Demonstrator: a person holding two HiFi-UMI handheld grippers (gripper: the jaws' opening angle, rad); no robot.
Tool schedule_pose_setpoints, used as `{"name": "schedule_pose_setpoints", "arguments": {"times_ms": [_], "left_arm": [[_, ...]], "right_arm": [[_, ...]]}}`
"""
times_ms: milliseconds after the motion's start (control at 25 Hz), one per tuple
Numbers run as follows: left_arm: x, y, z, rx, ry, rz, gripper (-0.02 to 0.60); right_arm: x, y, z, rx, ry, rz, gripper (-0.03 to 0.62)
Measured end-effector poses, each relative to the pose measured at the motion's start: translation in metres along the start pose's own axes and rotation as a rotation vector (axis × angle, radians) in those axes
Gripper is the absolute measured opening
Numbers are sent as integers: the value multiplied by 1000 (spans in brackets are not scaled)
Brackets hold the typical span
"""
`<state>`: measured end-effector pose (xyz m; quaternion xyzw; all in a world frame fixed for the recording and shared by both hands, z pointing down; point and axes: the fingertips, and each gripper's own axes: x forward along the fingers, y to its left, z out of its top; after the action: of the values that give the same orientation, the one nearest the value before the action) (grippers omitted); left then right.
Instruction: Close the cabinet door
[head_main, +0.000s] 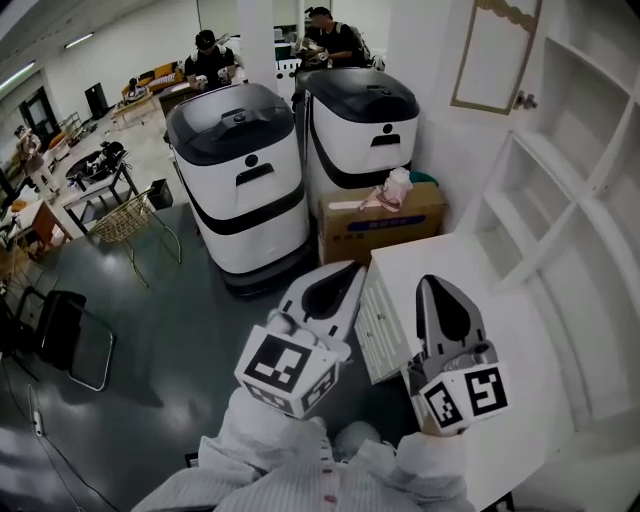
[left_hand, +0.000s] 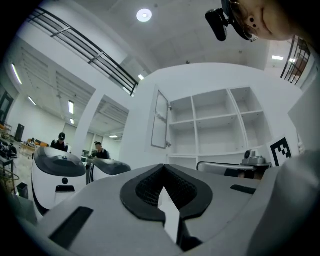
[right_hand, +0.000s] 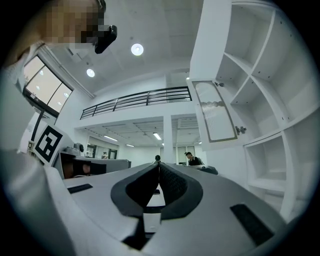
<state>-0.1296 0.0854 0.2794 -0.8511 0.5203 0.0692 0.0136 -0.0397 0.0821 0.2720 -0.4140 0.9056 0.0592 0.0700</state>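
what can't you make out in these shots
Cabinet door: top edge cut off by the head view's upper border.
Cardboard box: print too small to read, head view.
Shelves: lower part hidden behind the left tool, left gripper view.
Desk clutter far left: too small to identify, head view.

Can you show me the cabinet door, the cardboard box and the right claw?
cabinet door (head_main: 495, 55): head view, middle of its panel.
cardboard box (head_main: 385, 230): head view, front face.
right claw (head_main: 432, 285): head view, its closed tips.
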Motion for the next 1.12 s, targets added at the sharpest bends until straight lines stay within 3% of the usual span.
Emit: {"name": "schedule_pose_setpoints", "arguments": {"times_ms": [320, 520, 760, 1120], "left_arm": [[30, 33, -24, -42, 50, -22, 10], [72, 52, -30, -29, 56, -49, 9], [147, 90, -19, -16, 37, -65, 9], [273, 108, -3, 1, -6, -125, 9]], "right_arm": [[37, -20, -23, 11, 57, -44, 14], [75, -53, -30, 4, 51, -63, 14], [137, -104, -24, -7, 20, -68, 12], [205, -199, -5, -67, -20, -98, 14]]}}
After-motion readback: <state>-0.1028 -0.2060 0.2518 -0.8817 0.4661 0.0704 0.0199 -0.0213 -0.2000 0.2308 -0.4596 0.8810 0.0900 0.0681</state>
